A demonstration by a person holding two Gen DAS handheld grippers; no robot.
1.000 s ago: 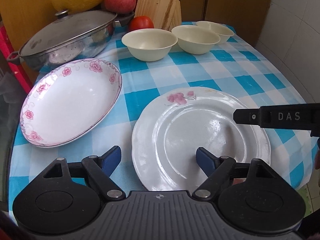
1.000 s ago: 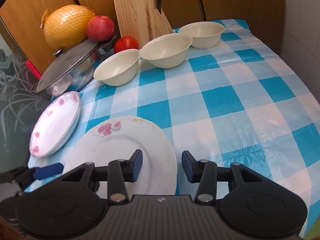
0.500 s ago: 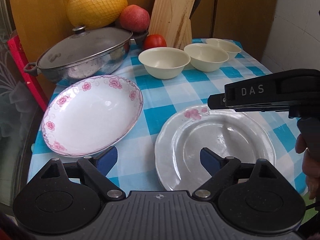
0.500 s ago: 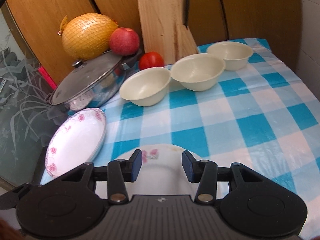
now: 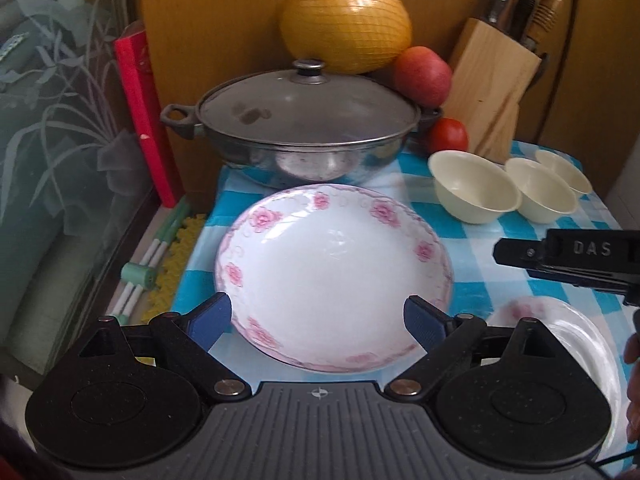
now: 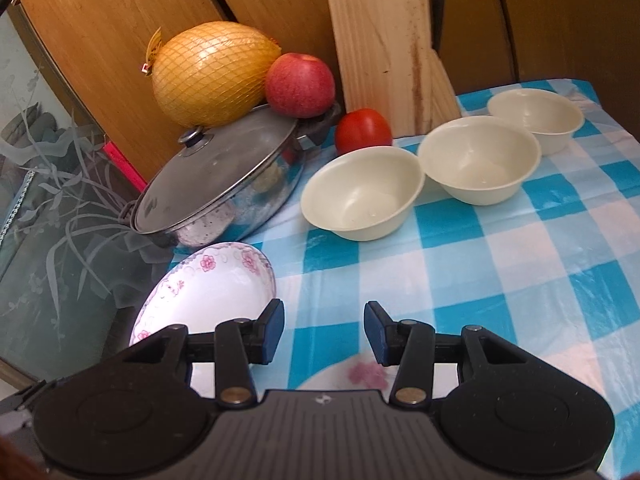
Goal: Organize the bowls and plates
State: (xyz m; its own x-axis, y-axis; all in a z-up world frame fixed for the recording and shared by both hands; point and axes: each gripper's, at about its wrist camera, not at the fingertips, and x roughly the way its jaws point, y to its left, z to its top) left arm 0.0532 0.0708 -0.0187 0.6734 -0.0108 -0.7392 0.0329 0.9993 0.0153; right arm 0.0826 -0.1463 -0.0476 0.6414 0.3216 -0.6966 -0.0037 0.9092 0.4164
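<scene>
Nearest the left hand-held gripper (image 5: pixel 318 322), its blue pads stand wide apart, released and grasping nothing, with the deep flowered plate (image 5: pixel 332 276) lying between and just beyond them on the checked cloth of the bench (image 6: pixel 500 264). The right hand-held gripper (image 6: pixel 324 330) is likewise released, its fingers spread over bare cloth. Right under its body the rim of the flat white plate (image 6: pixel 344 376) shows, with a pink flower on it. In the left view that flat plate (image 5: pixel 576 332) lies to the right of the deep one, close beside it; whether the rims touch I cannot tell.

Further back, three cream bowls stand in a row, each on its own: the near bowl (image 6: pixel 362 194), the middle bowl (image 6: pixel 478 160) and the far bowl (image 6: pixel 536 116). Behind the deep plate sits a lidded pan (image 5: pixel 304 132), with a netted pomelo (image 5: pixel 346 20), an apple (image 5: pixel 422 76), a tomato (image 6: pixel 363 131) and a knife block (image 6: pixel 384 56) along the wall.

By my reckoning the tidying has hardly begun: neither plate is stacked on the other, no bowl is nested, and nothing is held. What remains is likely to put the two plates together and gather the three bowls into one stack.
</scene>
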